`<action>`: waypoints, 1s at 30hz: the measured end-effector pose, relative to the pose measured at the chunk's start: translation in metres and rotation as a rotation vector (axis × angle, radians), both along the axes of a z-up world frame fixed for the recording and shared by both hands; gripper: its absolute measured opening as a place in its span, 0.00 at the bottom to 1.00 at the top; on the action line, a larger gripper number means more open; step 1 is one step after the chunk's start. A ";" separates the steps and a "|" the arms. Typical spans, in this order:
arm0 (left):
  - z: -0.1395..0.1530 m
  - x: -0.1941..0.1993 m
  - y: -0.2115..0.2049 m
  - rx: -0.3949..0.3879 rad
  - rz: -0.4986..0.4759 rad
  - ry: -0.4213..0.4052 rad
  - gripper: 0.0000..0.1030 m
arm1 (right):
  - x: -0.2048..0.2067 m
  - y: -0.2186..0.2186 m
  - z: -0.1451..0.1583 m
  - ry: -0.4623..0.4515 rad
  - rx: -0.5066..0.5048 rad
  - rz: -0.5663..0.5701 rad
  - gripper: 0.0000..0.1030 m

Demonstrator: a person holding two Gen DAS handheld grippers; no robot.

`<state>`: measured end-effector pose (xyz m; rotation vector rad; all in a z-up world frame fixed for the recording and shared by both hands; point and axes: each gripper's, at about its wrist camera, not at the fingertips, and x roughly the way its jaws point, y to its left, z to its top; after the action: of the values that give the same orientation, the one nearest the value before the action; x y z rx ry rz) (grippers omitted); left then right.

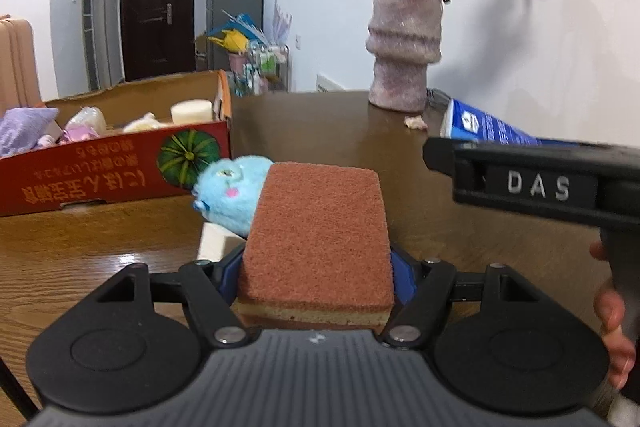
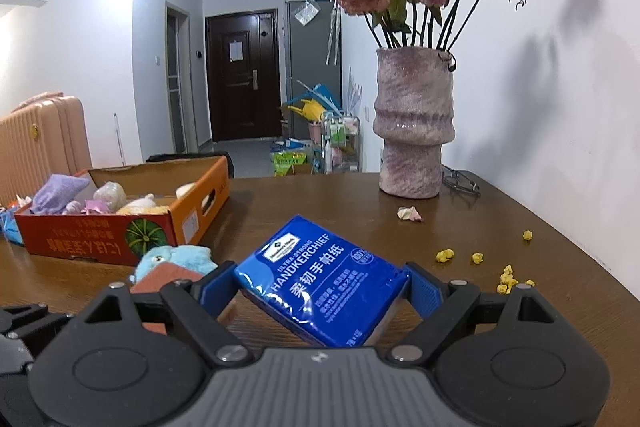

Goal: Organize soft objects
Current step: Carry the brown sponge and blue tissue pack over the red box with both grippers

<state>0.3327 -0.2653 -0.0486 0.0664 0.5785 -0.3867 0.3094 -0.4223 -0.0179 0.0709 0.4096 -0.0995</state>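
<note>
A reddish-brown scouring sponge (image 1: 320, 219) with a yellow layer sits between the blue pads of my left gripper (image 1: 316, 263), which is shut on it. Just beyond it lie a light blue plush toy (image 1: 230, 195) and a white foam block (image 1: 216, 241). My right gripper (image 2: 324, 283) is shut on a blue pack of handkerchief tissues (image 2: 320, 279), held tilted above the wooden table (image 2: 320, 195). An orange cardboard box (image 2: 80, 235) at the left holds several soft items, among them a purple pouch (image 2: 56, 193). The sponge's corner (image 2: 160, 275) shows beside the plush (image 2: 176, 257).
A pink vase (image 2: 414, 123) of dried roses stands at the back right by the wall, with glasses (image 2: 460, 183) beside it. Yellow crumbs (image 2: 476, 258) and a petal (image 2: 408, 214) lie on the table's right side. A hand (image 1: 612, 307) holds the right gripper's handle.
</note>
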 end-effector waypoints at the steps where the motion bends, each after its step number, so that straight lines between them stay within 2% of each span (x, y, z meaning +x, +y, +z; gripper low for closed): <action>1: 0.002 -0.001 0.001 -0.003 0.007 -0.011 0.69 | -0.002 0.001 0.000 -0.007 0.001 0.001 0.85; 14: 0.024 -0.021 0.035 -0.076 0.062 -0.098 0.69 | -0.028 0.028 0.007 -0.117 0.079 -0.003 0.85; 30: 0.040 -0.016 0.111 -0.129 0.189 -0.159 0.69 | -0.024 0.083 0.007 -0.217 0.112 -0.017 0.85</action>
<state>0.3164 -0.1546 -0.0086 -0.0802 0.3981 -0.2318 0.2858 -0.3389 -0.0107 0.1938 0.1980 -0.0847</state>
